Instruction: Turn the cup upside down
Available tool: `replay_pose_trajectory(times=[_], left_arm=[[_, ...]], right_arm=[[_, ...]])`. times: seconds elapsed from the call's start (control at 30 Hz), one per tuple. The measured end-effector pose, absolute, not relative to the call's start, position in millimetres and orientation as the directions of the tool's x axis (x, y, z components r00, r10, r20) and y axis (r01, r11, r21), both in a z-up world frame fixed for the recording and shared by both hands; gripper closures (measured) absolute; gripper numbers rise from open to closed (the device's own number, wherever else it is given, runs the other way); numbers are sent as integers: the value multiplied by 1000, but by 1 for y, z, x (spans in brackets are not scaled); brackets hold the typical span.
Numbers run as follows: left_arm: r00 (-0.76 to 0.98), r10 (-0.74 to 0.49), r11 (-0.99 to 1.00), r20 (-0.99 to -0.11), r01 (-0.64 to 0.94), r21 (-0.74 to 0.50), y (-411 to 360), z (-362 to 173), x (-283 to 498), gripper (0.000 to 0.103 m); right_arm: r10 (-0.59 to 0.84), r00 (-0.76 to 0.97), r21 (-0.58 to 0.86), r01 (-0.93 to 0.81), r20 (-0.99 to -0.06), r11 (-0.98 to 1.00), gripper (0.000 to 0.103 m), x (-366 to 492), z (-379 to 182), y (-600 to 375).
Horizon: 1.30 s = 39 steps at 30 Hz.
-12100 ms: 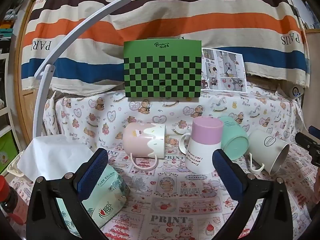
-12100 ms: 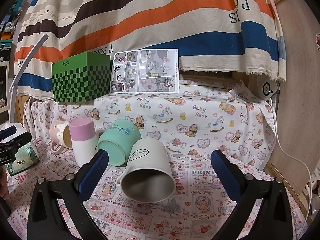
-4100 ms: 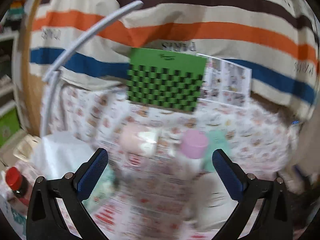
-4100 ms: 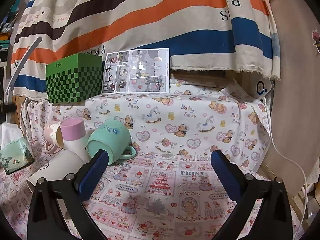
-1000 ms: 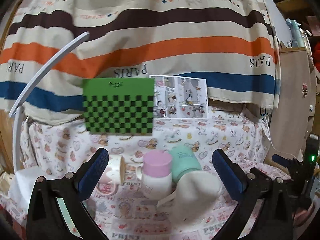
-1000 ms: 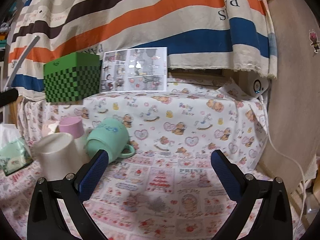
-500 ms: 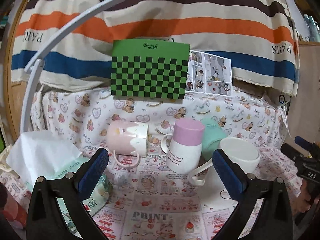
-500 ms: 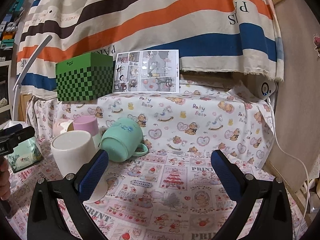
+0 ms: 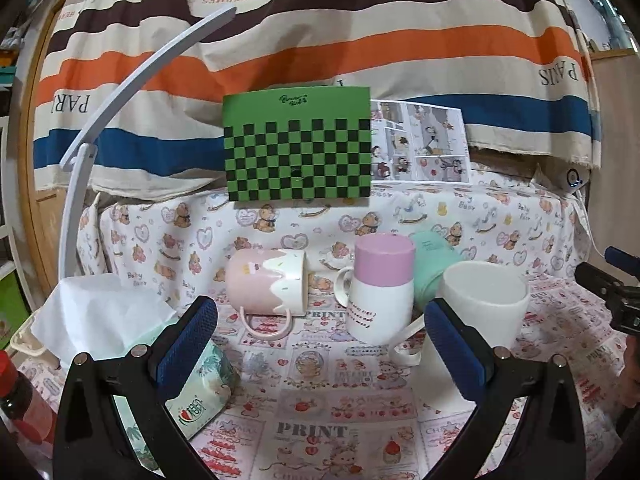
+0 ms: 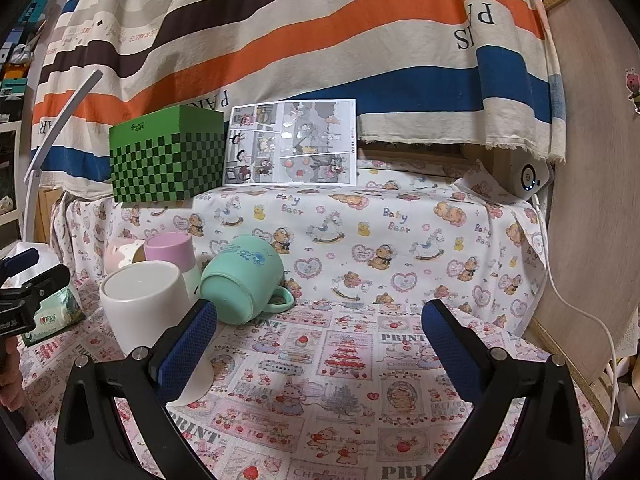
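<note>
A white cup (image 9: 482, 306) stands bottom-up on the printed cloth, its flat base on top; it also shows in the right wrist view (image 10: 144, 306). Next to it a pink-and-white cup (image 9: 382, 286) also stands bottom-up. A pink mug (image 9: 266, 286) and a teal mug (image 10: 242, 282) lie on their sides. My left gripper (image 9: 320, 344) is open and empty, drawn back in front of the cups. My right gripper (image 10: 318, 346) is open and empty, to the right of the white cup.
A green checkered box (image 9: 298, 148) and a comic sheet (image 10: 292, 142) stand at the back. A tissue pack (image 9: 120, 332), a red-capped bottle (image 9: 18, 400) and a white lamp arm (image 9: 120, 96) are on the left. A wooden panel (image 10: 596, 184) and a white cable (image 10: 580, 308) are on the right.
The white cup lay on its side 12 s ago, was picked up, and now stands bottom-up beside the pink-and-white cup. My left gripper has pulled back slightly in the last half second.
</note>
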<state>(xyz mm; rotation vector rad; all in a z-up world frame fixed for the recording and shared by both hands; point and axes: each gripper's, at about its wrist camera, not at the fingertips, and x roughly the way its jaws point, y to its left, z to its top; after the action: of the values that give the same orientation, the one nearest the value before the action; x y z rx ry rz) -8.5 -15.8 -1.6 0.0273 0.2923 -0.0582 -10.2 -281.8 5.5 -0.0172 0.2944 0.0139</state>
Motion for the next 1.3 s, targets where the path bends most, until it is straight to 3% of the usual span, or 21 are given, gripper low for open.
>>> replay_pose_trajectory(times=[1.3], left_arm=[[955, -26, 1000, -296, 28, 3, -13, -2, -11, 0]], right_arm=[[1, 957, -14, -5, -289, 1000, 0, -11, 7, -284]])
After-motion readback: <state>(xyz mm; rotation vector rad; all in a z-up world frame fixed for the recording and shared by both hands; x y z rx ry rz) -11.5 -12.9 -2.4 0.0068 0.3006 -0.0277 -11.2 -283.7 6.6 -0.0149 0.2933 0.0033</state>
